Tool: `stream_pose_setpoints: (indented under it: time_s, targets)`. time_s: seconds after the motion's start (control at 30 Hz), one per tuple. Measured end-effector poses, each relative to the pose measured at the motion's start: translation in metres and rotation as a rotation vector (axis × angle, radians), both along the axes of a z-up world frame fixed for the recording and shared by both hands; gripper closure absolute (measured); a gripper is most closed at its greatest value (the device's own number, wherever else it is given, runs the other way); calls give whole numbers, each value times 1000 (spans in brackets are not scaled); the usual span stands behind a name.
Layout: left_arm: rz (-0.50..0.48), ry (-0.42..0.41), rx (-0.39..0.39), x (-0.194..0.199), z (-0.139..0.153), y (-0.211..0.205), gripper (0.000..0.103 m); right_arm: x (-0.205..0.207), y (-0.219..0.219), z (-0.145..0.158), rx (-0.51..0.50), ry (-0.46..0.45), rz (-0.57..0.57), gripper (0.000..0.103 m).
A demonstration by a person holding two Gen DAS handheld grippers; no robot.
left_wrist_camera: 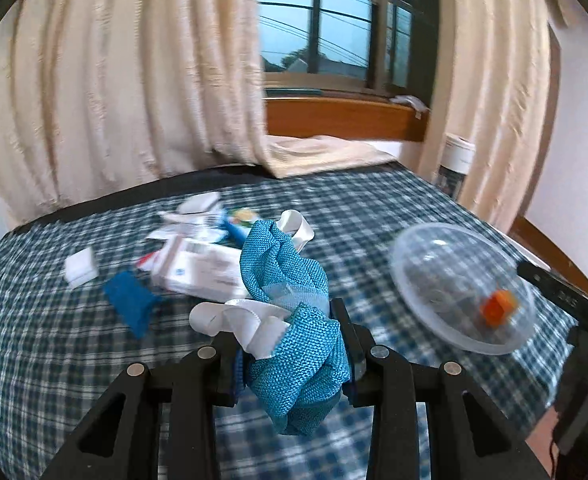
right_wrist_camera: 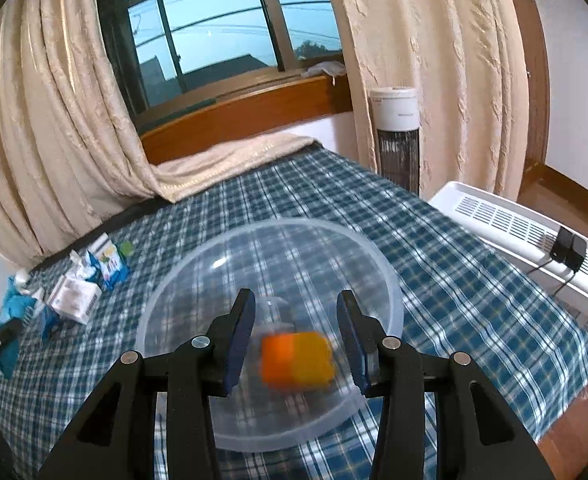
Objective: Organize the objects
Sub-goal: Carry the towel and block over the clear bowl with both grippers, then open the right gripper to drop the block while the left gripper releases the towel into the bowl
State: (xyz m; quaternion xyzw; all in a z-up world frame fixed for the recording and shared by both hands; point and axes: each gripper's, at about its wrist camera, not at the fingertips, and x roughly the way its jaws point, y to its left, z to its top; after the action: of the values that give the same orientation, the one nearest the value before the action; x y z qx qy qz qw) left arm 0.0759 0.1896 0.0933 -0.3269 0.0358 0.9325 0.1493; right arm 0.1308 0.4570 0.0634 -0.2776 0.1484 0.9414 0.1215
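Here, a crumpled blue woven cloth [left_wrist_camera: 294, 344] with a white ribbon [left_wrist_camera: 237, 320] is clamped between the pads of the left claw [left_wrist_camera: 289, 360] and carried clear of the bed [left_wrist_camera: 374, 208], whose checked cover serves as the working surface. The right claw [right_wrist_camera: 294, 344] is closed on the near rim of a clear plastic bowl [right_wrist_camera: 374, 276], which is held tilted, probably so that its mouth is offered toward the cloth. An orange-and-yellow block [right_wrist_camera: 298, 360] is seen inside the bowl, blurred, between the right claw's pads; whether it is touched by them cannot be told.

In the left wrist view the bowl lies to the right of the cloth, near but apart from it. The remaining clutter is gathered on the far left of the bed: a white carton [left_wrist_camera: 201, 268], a small white box [left_wrist_camera: 79, 268], a blue scrap [left_wrist_camera: 131, 304] and several blurred packets [left_wrist_camera: 197, 216].

Open checked cover is left between the clutter and the bowl, so a level path for the cloth is judged free. On the right the bed's edge runs close to the bowl, with a white slatted appliance [right_wrist_camera: 526, 236] just beyond it, so little room is left there. Far off, a curtain [left_wrist_camera: 133, 80] is draped onto the bed.
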Motion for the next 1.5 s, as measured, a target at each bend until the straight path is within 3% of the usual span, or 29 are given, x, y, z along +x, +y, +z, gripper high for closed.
stream_pose_setpoints:
  time_s: [0.23, 0.4, 0.67, 1.0, 1.5]
  targets:
    - [-114, -27, -16, 12, 5, 65, 65, -1, -1, 23, 79, 55, 10, 58]
    - [-179, -72, -31, 17, 1, 109, 65, 21, 14, 50, 113, 130, -44, 48]
    - [-194, -142, -49, 19, -11, 156, 65, 42, 39, 65, 110, 144, -94, 46]
    - [-185, -165, -65, 4, -20, 163, 65, 35, 18, 64, 172, 130, -53, 42]
    - [-188, -160, -65, 4, -19, 167, 65, 40, 19, 64, 147, 147, -50, 42]
